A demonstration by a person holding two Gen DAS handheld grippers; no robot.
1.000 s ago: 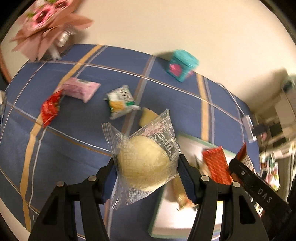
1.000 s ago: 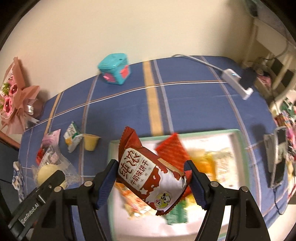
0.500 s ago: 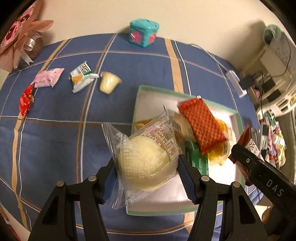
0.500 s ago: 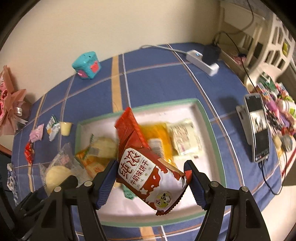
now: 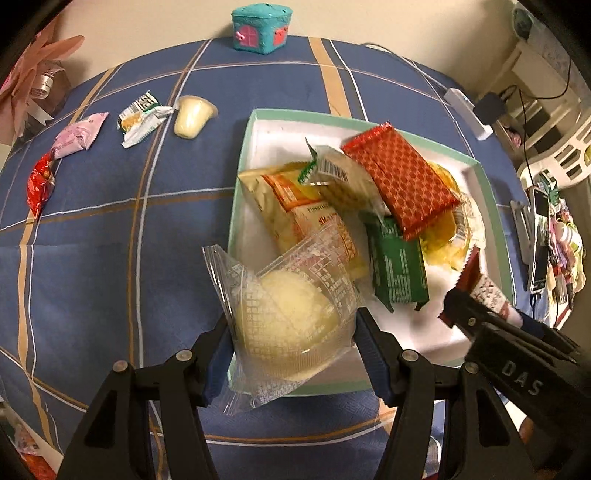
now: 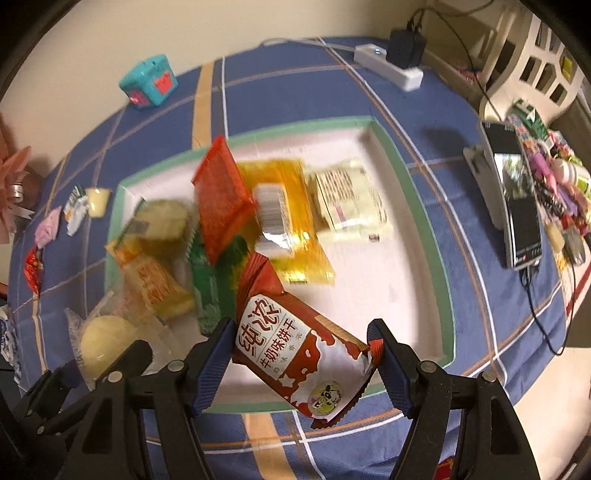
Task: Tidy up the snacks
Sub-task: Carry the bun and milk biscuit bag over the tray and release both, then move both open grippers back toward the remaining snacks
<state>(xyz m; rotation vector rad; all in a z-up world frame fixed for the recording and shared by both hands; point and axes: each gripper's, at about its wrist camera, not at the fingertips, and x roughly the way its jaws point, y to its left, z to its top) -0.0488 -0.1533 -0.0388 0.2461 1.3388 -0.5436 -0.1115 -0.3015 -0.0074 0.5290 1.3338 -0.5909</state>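
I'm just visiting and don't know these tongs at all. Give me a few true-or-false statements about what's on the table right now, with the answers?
1. The left tongs hold a pale bun in a clear wrapper. True.
2. The right tongs are empty. False: they grip a red and white biscuit packet.
3. The tray is bare. False: several snack packets lie in it, among them a red patterned packet.
4. A small jelly cup lies on the blue cloth, outside the tray. True.
5. The teal box sits inside the tray. False: it stands at the table's far edge by the wall.
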